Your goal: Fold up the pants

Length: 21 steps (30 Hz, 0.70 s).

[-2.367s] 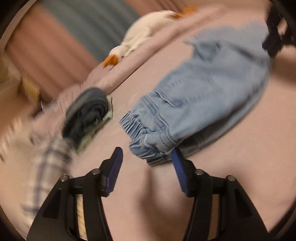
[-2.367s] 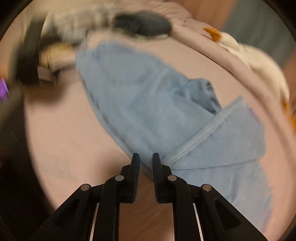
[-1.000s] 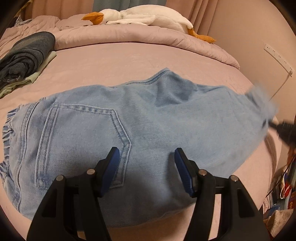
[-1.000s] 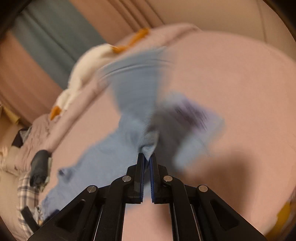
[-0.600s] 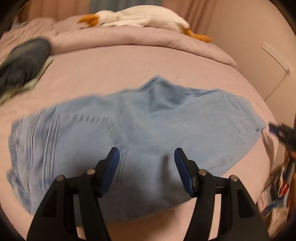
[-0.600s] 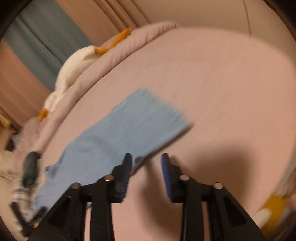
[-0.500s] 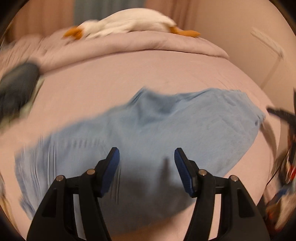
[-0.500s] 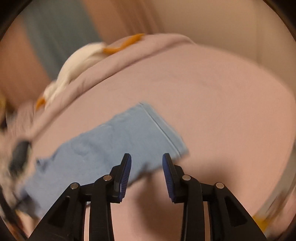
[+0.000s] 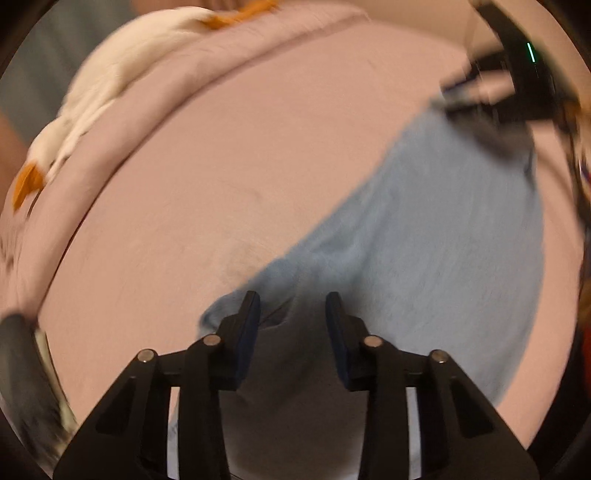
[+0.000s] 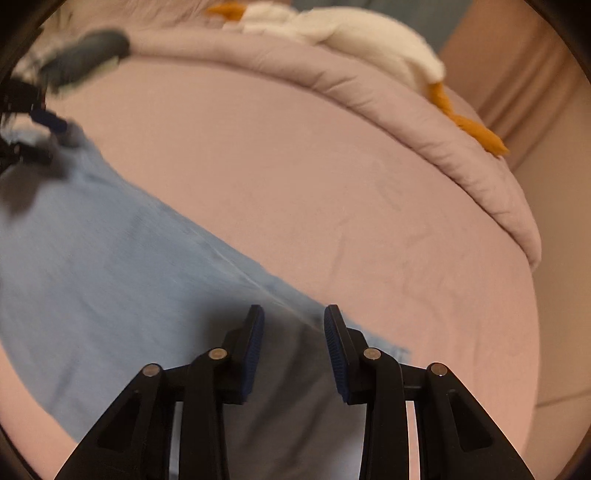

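**Pants stretched between my two tools**

Right now my left tool (image 9: 292, 310) hovers over the crotch end of the light-blue denim pants (image 9: 443, 236), closing but pinching nothing yet. My right tool (image 10: 294, 325) hangs released over the hem end of the pants (image 10: 92, 266), pads clear of the cloth. The long axis runs from one tool to the other across the pink bed (image 10: 314, 177), so each hand is nearest its own end; I judge the next fold must bring those ends together. Farther off, I count one pair of pants laid out, one dark folded garment (image 10: 88, 48) and one white goose plush (image 10: 351, 33) on the rolled duvet (image 10: 461, 155).
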{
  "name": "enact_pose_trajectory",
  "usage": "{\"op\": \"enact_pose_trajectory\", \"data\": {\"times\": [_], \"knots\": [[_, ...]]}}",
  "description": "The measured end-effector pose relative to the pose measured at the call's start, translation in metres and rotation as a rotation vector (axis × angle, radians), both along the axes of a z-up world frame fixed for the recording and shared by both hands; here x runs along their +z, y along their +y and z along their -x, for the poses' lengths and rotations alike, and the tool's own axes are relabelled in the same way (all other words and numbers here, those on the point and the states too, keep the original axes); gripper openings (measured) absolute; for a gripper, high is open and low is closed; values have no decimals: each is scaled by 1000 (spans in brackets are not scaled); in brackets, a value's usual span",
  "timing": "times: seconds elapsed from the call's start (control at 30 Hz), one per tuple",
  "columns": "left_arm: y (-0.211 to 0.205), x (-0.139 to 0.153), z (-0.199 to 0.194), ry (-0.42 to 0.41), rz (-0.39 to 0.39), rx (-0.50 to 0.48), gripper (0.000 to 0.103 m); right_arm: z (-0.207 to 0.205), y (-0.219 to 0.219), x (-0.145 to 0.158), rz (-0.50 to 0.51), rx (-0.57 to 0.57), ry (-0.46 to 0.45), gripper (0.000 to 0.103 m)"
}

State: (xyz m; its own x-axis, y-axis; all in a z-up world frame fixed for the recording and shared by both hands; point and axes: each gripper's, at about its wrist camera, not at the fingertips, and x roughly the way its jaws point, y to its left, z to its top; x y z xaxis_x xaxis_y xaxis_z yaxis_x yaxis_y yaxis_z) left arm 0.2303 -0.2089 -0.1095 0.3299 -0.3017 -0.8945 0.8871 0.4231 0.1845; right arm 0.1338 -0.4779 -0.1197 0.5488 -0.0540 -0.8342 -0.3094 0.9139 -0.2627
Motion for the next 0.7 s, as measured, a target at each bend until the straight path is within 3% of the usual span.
{"op": "enact_pose_trajectory", "data": {"times": [0.13,0.27,0.37,0.4,0.5,0.6,0.7], "knots": [[-7,-21,-1,5,-124,-85,27,-5,-7,2,49,55,70,35],[-4,-17,-12,62,-101,-86,16,-20,-15,-13,82,95,192,35],[1,-18,-17,73,-66,-77,14,-30,-20,-20,41,91,223,35],[3,-18,-16,71,-54,-67,14,-32,-17,-23,42,97,233,30],[8,-17,-12,42,-14,-32,11,-32,-5,-24,96,129,220,12],[12,-13,-5,-2,22,1,9,-25,-5,-13,107,113,173,6],[19,-7,-15,18,51,48,9,-28,-11,2,86,79,118,5]]}}
